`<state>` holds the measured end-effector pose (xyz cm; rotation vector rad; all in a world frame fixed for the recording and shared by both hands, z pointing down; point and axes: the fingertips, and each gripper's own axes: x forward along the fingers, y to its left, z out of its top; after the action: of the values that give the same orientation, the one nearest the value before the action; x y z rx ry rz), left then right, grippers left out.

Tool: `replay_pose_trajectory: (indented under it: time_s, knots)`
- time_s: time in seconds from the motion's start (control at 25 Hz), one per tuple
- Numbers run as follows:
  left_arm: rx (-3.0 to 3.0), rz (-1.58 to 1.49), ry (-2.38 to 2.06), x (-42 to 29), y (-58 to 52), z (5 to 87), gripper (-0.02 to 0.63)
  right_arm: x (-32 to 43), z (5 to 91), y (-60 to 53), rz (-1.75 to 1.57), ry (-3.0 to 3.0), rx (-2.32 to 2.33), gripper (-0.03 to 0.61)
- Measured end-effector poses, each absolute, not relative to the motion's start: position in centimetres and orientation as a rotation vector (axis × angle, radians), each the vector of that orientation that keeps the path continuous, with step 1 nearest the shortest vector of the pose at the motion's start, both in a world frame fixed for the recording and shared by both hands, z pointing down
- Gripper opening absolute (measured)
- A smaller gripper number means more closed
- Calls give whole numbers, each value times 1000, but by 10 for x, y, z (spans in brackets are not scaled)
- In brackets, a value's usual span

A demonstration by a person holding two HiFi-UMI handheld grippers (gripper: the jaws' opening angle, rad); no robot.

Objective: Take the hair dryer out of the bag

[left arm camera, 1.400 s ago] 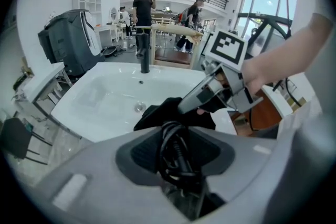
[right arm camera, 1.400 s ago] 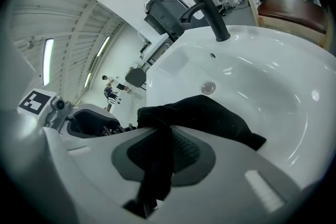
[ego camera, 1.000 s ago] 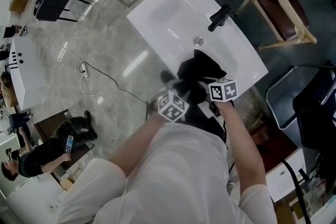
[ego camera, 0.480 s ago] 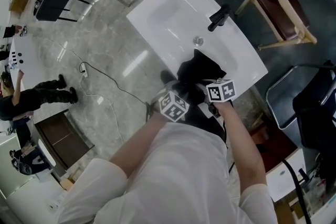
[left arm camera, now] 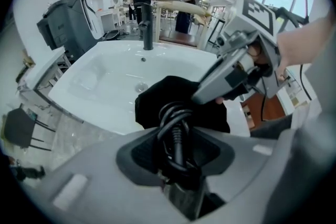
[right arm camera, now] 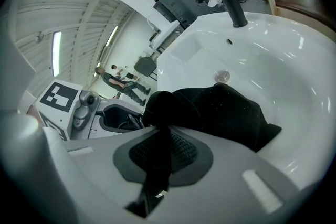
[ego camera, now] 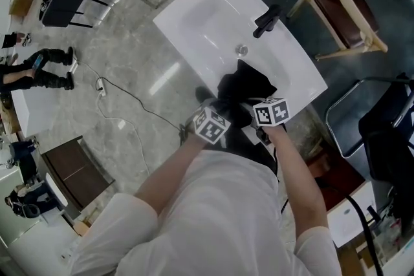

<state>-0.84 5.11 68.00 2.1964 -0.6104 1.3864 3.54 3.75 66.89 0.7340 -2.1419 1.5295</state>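
Note:
A black cloth bag (ego camera: 246,84) lies crumpled on the near rim of the white sink (ego camera: 213,16). In the left gripper view a coiled black cord (left arm camera: 176,123), the hair dryer's, comes out of the bag (left arm camera: 157,99). My left gripper (left arm camera: 176,157) has just been closing and its pads press on that coil. My right gripper (right arm camera: 157,160) has also been closing and pinches a fold of the bag (right arm camera: 220,107). In the head view both grippers (ego camera: 226,114) (ego camera: 259,126) sit side by side at the bag's near end. The dryer's body is hidden.
A black faucet (ego camera: 268,21) stands at the sink's far rim, with the drain (ego camera: 241,49) just beyond the bag. A wooden chair (ego camera: 346,6) is at the upper right and a dark chair (ego camera: 388,132) at the right. A cable (ego camera: 123,97) trails across the marble floor.
Both grippers stay at the bag's near end; the left one's marker cube has shifted slightly. People at the far left of the floor have moved.

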Motion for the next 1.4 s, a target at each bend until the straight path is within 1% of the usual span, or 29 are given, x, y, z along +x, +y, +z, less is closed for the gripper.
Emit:
replay_pose_trajectory:
  time_s: [0.36,0.72,0.88,1.0,1.2,1.4]
  knots:
    - [2215,1217,-621,-7,47,664,146,58,668,28,1503,-2140,853,26]
    - [2256,1122,-593,-15,46,619,146,89,659,10,1486,-2083,1085,26]
    - [2261,1083,-583,-18,45,607,146,98,653,6,1486,-2096,1148,54]
    - [2268,1074,-575,-22,47,604,146,109,652,3,1477,-2079,1217,27]
    - [2214,1003,-591,-33,49,593,146,130,652,3,1485,-1995,1316,28]
    - [2234,921,-573,-38,48,573,146,135,650,1,1416,-1967,1337,17]
